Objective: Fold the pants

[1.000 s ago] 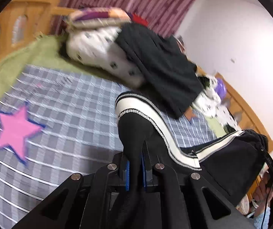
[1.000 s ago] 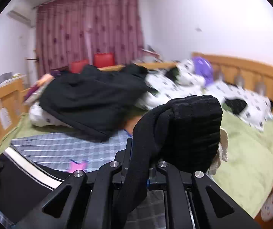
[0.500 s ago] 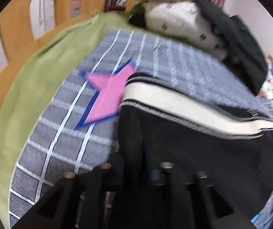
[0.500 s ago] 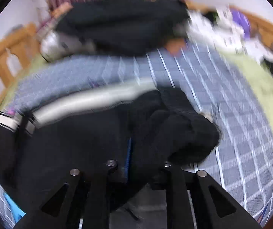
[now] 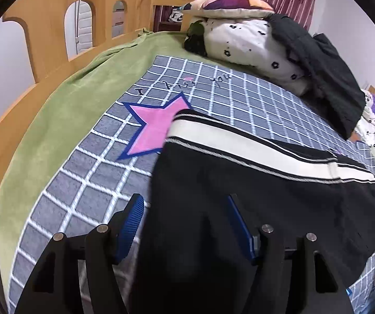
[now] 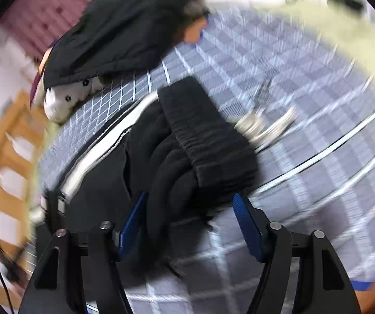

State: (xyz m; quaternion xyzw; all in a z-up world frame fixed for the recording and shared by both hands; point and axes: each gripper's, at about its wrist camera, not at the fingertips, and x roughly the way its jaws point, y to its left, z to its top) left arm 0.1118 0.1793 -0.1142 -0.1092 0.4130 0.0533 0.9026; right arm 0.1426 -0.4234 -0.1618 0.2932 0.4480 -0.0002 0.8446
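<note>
Black pants [image 5: 252, 191] with a cream side stripe lie flat on the grey checked blanket [image 5: 239, 96], one end overlapping a pink star. My left gripper [image 5: 184, 209] is open, its blue pads spread wide, with the pants' near edge lying loose between them. In the right wrist view the pants' ribbed black waistband [image 6: 205, 133] is bunched on the blanket. My right gripper [image 6: 190, 206] is open around that bunch, pads apart. The right wrist view is blurred.
A white patterned duvet [image 5: 250, 39] with a black jacket [image 5: 326, 70] over it is piled at the far end. A wooden bed rail [image 5: 56, 39] runs along the left. A green sheet [image 5: 64, 99] borders the blanket.
Both grippers came down from holding the pants in the air to the bed, laid them flat, and opened. The pants now rest on the blanket.
</note>
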